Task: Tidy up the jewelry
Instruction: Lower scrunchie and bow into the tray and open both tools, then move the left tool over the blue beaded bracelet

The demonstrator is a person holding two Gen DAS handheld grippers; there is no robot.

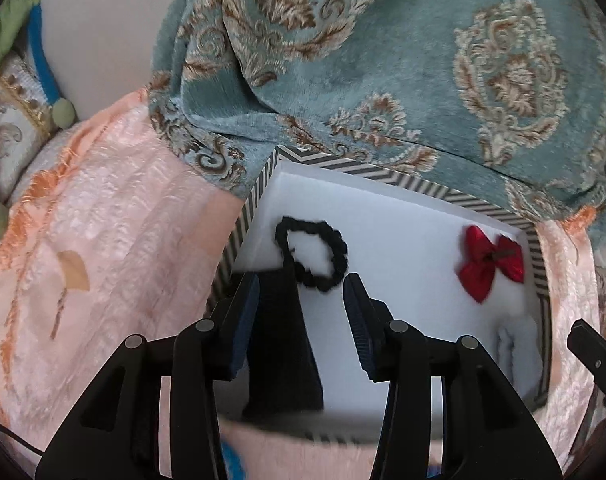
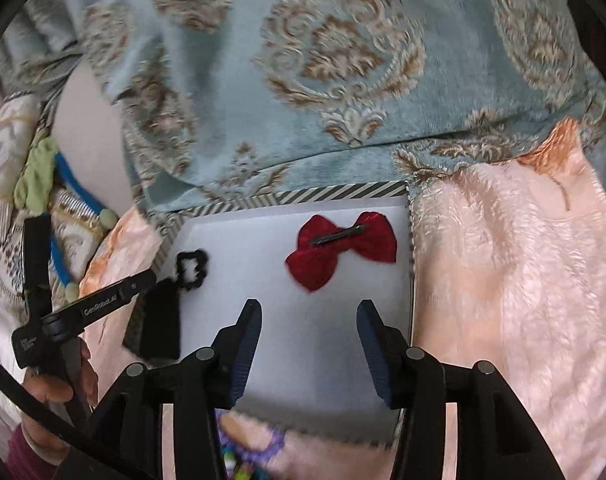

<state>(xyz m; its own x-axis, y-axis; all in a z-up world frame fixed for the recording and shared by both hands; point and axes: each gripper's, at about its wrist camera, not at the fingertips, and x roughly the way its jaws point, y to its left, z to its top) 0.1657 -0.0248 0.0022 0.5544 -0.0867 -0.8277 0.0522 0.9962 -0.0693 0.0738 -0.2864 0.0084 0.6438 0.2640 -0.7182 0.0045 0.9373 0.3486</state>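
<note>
Jaws are seen parted and empty on the left tool [image 1: 301, 280] and the right tool [image 2: 309, 308]. Just beyond them, the black scrunchie [image 1: 311, 253] and red bow clip [image 2: 341, 249] are laid well apart inside the striped box [image 1: 387, 171]. Placement looks done; next, more jewelry must be fetched.

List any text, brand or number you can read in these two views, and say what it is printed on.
White lettering along the arm of the left hand-held gripper, right wrist view: a brand-like word, too blurred to read with confidence.
Small white print on its black body nearer the hand: too small to read.
Box, black scrunchie, red bow clip: no text visible.
</note>
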